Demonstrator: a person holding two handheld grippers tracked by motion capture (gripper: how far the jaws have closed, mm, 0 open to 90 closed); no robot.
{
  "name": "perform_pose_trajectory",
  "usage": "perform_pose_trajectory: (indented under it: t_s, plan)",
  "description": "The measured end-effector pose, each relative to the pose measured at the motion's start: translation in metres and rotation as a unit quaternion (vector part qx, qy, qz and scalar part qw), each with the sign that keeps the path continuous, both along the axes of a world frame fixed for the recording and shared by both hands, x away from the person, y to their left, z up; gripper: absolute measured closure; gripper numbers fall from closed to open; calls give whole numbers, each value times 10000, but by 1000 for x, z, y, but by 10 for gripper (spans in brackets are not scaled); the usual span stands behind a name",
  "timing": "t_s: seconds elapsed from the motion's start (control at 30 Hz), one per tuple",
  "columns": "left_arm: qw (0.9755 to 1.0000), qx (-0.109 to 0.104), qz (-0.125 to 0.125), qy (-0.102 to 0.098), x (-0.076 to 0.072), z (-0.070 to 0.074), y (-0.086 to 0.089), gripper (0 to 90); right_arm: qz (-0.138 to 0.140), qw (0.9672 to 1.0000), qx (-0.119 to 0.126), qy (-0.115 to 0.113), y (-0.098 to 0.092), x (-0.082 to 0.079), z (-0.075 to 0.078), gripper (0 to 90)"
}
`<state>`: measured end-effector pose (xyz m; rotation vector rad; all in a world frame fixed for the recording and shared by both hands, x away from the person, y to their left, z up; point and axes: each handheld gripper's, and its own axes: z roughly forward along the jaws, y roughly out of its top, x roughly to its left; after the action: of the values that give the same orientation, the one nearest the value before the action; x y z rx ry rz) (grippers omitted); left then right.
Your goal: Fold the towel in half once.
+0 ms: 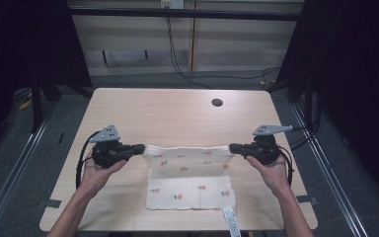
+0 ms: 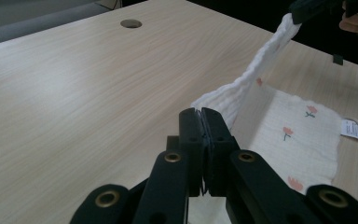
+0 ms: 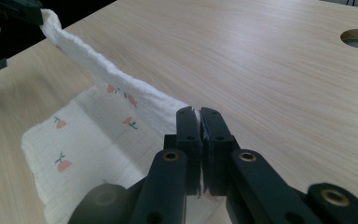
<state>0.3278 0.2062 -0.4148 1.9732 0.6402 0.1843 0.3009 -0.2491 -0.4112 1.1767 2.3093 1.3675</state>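
Note:
A cream cloth (image 1: 190,177) with small red flower prints lies near the table's front edge, its far edge lifted and stretched between both grippers. My left gripper (image 1: 139,147) is shut on the cloth's far left corner, and my right gripper (image 1: 234,147) is shut on the far right corner. In the left gripper view the jaws (image 2: 200,114) pinch the cloth (image 2: 289,135), which runs up to the other gripper at top right. In the right gripper view the jaws (image 3: 199,114) clamp the cloth (image 3: 74,140) the same way. A white label (image 1: 231,221) hangs off the cloth's near edge.
The wooden table (image 1: 177,113) has a round cable hole (image 1: 217,102) at the far right. Dark curtains stand on both sides, and black cables trail on the floor behind the table.

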Motion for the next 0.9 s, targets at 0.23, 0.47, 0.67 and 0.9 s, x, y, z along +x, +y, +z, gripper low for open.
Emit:
perform_pose_trajectory:
  t_s: [0.23, 0.47, 0.67, 0.9]
  plan:
    - [9997, 4, -51, 243, -3, -18, 1, 882, 98, 9998, 131, 141, 1, -10, -15, 869]
    - [9992, 242, -140, 277, -15, -19, 0, 882, 112, 9997, 125, 172, -2, -22, -19, 869]
    - [9985, 349, -244, 341, -26, -18, 5, 882, 223, 9996, 51, 170, 0, -34, -16, 869]
    - [9967, 535, -394, 461, -37, -31, 3, 882, 278, 9993, -99, 226, -1, -45, -22, 869]
